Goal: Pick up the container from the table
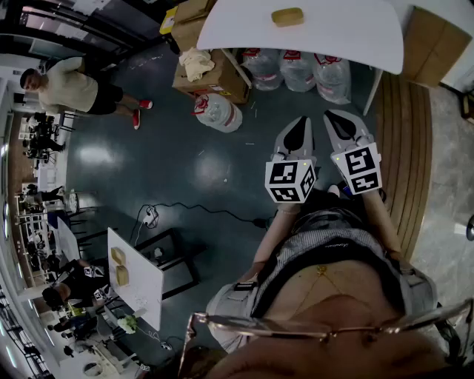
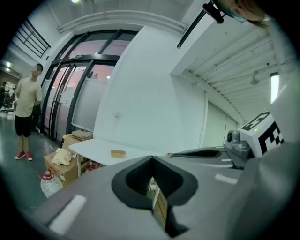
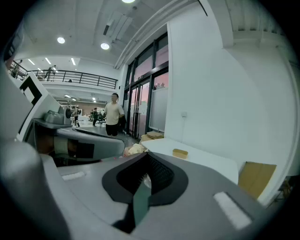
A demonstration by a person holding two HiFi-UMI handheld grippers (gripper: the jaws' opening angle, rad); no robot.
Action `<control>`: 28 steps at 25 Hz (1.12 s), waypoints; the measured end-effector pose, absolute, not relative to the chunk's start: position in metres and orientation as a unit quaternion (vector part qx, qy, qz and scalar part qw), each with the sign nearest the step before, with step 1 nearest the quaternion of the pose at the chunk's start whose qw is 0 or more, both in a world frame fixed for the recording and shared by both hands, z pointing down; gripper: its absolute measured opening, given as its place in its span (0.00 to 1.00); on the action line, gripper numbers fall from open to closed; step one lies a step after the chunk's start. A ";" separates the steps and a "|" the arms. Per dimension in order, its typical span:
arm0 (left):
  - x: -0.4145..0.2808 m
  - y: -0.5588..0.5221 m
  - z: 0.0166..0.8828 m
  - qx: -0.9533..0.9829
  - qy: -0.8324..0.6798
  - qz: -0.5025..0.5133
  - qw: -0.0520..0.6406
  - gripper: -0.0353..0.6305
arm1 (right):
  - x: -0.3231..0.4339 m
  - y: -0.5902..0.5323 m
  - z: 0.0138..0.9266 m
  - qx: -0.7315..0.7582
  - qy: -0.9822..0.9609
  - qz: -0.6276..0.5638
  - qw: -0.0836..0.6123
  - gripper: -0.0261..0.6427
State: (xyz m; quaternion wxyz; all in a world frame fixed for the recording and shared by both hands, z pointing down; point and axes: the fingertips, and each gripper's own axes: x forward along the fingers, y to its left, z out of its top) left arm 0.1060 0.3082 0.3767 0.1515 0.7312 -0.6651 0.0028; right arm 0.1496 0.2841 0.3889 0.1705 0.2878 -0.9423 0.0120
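Well short of the bench [image 1: 333, 33] | left gripper [image 1: 298, 126] and right gripper [image 1: 337, 122] hovering, fingers closed on nothing | container [image 1: 287, 16] sitting mid-bench | risk: arriving closed, shoving container across bench

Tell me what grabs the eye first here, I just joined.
The small tan container sits alone on the white table at the top of the head view. Nearer, the left gripper and right gripper hang side by side over the dark floor, both shut and empty, short of the table. A person stands at far left.
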 end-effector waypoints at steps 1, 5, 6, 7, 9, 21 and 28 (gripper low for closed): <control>0.108 0.309 0.377 0.731 -0.665 0.003 0.151 0.05 | 0.151 0.284 0.389 0.286 -0.943 0.013 0.170 0.08; 0.118 0.309 0.375 0.730 -0.668 -0.001 0.148 0.05 | 0.161 0.282 0.390 0.284 -0.946 0.024 0.155 0.08; 0.119 0.308 0.374 0.729 -0.668 -0.002 0.147 0.05 | 0.163 0.281 0.389 0.284 -0.947 0.027 0.151 0.08; 0.121 0.307 0.373 0.728 -0.669 -0.005 0.146 0.05 | 0.165 0.279 0.387 0.284 -0.947 0.029 0.147 0.08; 0.123 0.305 0.372 0.726 -0.672 -0.010 0.147 0.05 | 0.168 0.276 0.385 0.284 -0.948 0.029 0.142 0.08; 0.093 0.261 0.384 0.725 -0.671 -0.012 0.157 0.05 | 0.147 0.234 0.392 0.301 -0.943 0.037 0.139 0.08; 0.060 0.201 0.388 0.743 -0.648 -0.010 0.166 0.05 | 0.115 0.179 0.398 0.326 -0.933 0.046 0.147 0.08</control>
